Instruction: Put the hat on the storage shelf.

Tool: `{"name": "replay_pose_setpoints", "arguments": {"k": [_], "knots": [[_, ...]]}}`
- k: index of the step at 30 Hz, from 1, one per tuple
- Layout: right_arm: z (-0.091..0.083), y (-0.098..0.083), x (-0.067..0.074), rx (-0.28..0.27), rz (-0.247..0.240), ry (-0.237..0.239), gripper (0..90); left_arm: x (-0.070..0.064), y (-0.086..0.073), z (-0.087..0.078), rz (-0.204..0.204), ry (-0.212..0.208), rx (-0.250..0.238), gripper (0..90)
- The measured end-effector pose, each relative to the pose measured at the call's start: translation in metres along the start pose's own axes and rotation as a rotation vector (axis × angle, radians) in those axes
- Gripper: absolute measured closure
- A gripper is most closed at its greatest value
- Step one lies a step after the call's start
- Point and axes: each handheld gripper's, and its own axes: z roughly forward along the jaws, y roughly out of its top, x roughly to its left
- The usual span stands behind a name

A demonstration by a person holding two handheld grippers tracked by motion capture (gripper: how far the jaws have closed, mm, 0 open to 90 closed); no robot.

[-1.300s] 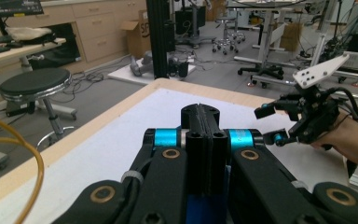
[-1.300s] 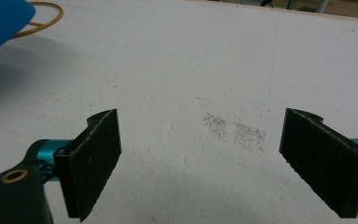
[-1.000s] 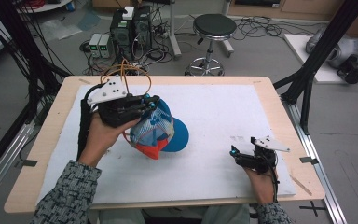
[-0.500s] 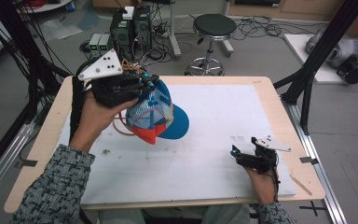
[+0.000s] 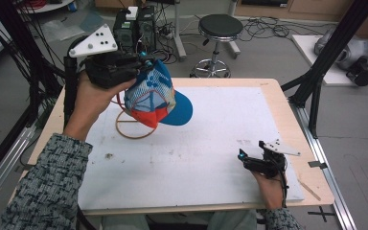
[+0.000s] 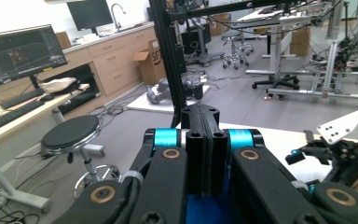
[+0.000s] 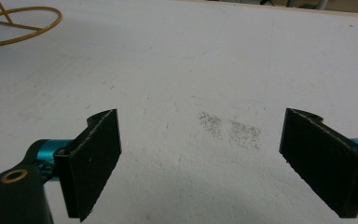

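A baseball cap (image 5: 153,98) with a blue brim, an orange back and a patterned white-and-blue crown hangs in the air over the left of the white mat (image 5: 211,143). My left gripper (image 5: 141,60) is shut on the cap's top edge; in the left gripper view its jaws (image 6: 204,140) are pressed together with blue fabric just below them. Under the cap, a gold wire ring stand (image 5: 132,127) rests on the mat. My right gripper (image 5: 243,158) lies low near the front right, open, with only bare mat between its fingers (image 7: 200,163).
The gold wire ring (image 7: 21,28) sits far off at the top left of the right gripper view. Black frame posts (image 5: 316,72) flank the table. A round stool (image 5: 220,26) and computer cases stand on the floor behind the far edge.
My left gripper has risen and drawn back toward the far left with the cap, lifting it off the mat and uncovering the gold wire ring. The right gripper has stayed put.
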Motion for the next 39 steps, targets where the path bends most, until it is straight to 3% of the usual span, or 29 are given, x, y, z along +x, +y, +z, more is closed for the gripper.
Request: {"name": "replay_pose_setpoints", "arguments": {"k": [9, 24, 39], "knots": [[0.000, 0.000, 0.001, 0.003, 0.005, 0.007, 11.7, 0.022, 0.005, -0.002, -0.004, 0.035, -0.019, 89.2], [0.001, 0.000, -0.001, 0.009, 0.009, 0.015, 11.7, 0.053, -0.008, -0.007, -0.025, 0.118, -0.001, 89.1], [0.003, 0.000, 0.001, 0.015, -0.010, 0.025, 11.8, 0.076, -0.040, -0.023, -0.083, 0.180, 0.037, 89.2]]}}
